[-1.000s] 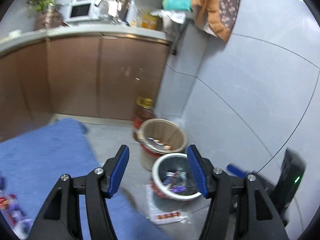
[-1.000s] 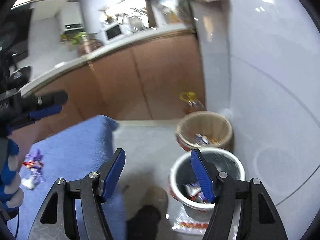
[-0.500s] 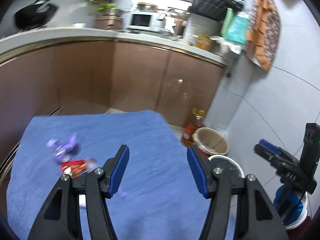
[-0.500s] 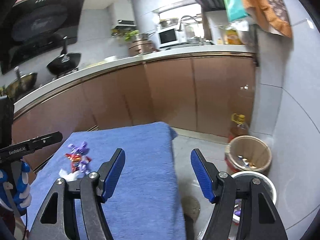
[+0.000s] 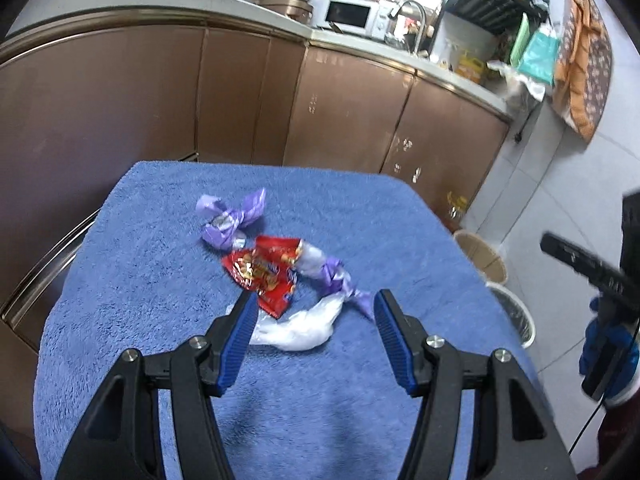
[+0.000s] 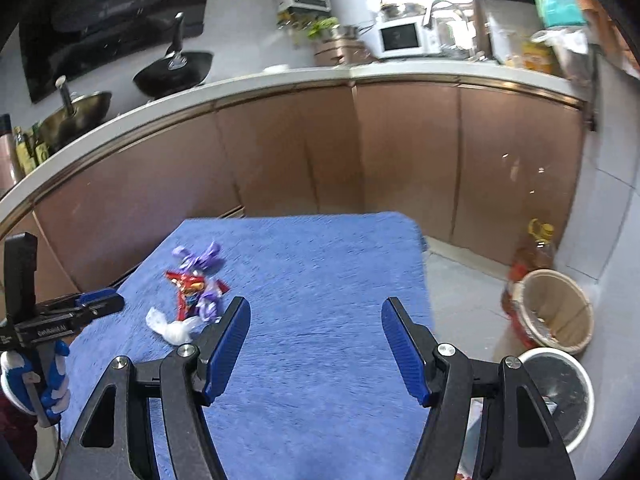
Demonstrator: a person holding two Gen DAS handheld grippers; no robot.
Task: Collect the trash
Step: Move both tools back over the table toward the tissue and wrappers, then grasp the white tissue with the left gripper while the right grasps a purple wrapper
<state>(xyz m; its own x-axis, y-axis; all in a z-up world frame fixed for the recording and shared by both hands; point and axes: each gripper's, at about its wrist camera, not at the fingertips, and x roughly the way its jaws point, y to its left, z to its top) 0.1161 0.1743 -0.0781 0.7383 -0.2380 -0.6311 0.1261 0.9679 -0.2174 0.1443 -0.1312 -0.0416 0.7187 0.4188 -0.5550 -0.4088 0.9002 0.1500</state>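
While both grippers' fingers are spread wide and hold nothing, the left gripper (image 5: 312, 332) hangs just above the white wrapper (image 5: 298, 327), far nearer than the right gripper (image 6: 316, 344).

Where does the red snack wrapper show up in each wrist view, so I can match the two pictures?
Left wrist: the red snack wrapper lies near the centre, on the blue towel, just beyond the open left gripper.
Right wrist: the wrapper lies left of centre, beyond and left of the open right gripper.
Shared landmark: the white microwave on the counter.
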